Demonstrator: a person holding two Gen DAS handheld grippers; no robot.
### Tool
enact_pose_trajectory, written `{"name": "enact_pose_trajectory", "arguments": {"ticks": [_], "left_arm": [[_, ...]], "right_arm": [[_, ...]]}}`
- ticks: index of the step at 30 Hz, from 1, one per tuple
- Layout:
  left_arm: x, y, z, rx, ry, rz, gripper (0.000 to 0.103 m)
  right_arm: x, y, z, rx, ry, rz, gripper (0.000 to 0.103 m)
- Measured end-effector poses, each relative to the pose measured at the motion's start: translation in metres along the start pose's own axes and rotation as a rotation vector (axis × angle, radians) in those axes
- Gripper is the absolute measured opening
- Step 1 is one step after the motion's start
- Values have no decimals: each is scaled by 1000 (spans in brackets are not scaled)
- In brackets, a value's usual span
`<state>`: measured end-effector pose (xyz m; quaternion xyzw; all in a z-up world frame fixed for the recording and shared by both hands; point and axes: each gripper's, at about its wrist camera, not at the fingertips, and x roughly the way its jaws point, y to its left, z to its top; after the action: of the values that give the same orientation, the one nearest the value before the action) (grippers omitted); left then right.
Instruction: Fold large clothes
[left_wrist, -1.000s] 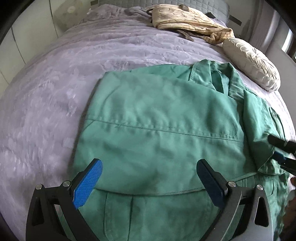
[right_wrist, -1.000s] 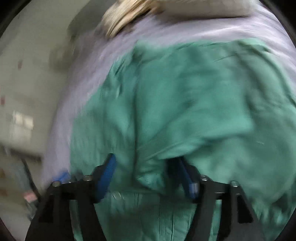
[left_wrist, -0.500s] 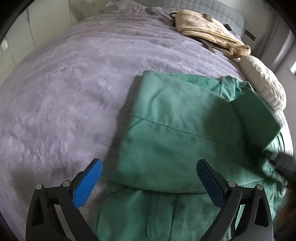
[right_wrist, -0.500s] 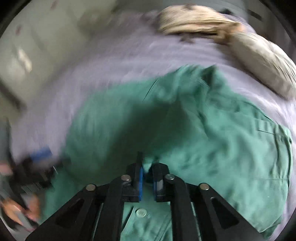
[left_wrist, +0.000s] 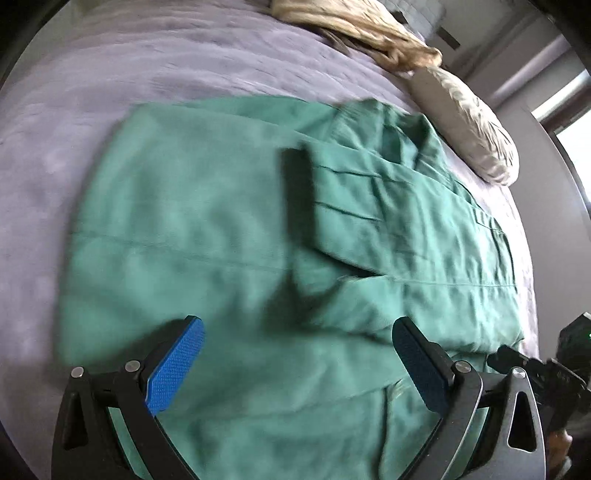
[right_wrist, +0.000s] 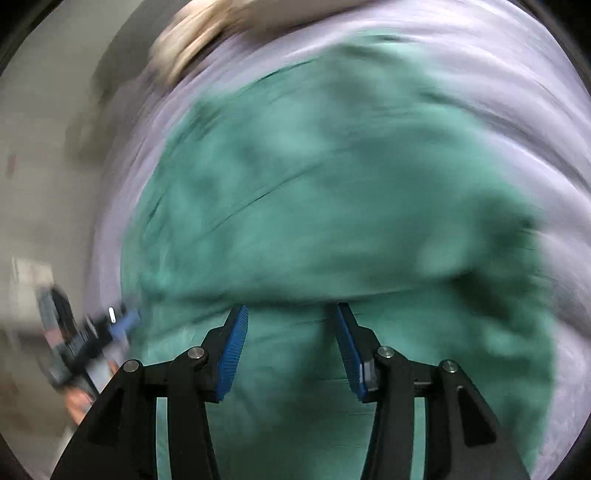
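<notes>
Left tongs (left_wrist: 297, 363): spread wide, nothing between the pads, hovering over the near part of the green garment (left_wrist: 207, 229). Right tongs (right_wrist: 291, 343): also released, blue pads apart, garment directly ahead and below; that view is motion-blurred.

Garment lies on the lilac bedspread (left_wrist: 155, 62), ahead of both tongs. A folded-in sleeve panel (left_wrist: 373, 206) sits ahead and right of the left tongs. Beige pillow (left_wrist: 469, 122) far ahead right, well apart from the garment.

Risk, judged: with both tongs released, the sleeve panel is only resting; a fast pass or snagged pad could drag it open. Soft bedspread may bunch, skewing the next crease.
</notes>
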<state>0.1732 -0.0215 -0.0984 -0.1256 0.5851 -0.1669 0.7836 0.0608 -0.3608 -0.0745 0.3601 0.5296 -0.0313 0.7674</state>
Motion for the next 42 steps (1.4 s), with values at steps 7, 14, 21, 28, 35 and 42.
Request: {"name": "enact_pose_trajectory", "arguments": {"ticks": [7, 14, 21, 28, 35, 42], "left_arm": [[13, -26, 14, 54, -4, 84, 25], [8, -29, 2, 113, -8, 116, 20], [-9, -24, -4, 167, -12, 194, 20], [-25, -30, 9, 144, -78, 207, 20], [-2, -42, 16, 112, -74, 211, 20], [23, -39, 15, 134, -36, 247, 20]], "right_arm": [[-26, -66, 29, 264, -134, 98, 4], [-27, -75, 38, 127, -128, -48, 4], [-30, -62, 33, 17, 38, 18, 12], [-72, -33, 92, -106, -175, 59, 63], [3, -75, 170, 172, -118, 132, 38], [14, -58, 177, -23, -117, -105, 3]]}}
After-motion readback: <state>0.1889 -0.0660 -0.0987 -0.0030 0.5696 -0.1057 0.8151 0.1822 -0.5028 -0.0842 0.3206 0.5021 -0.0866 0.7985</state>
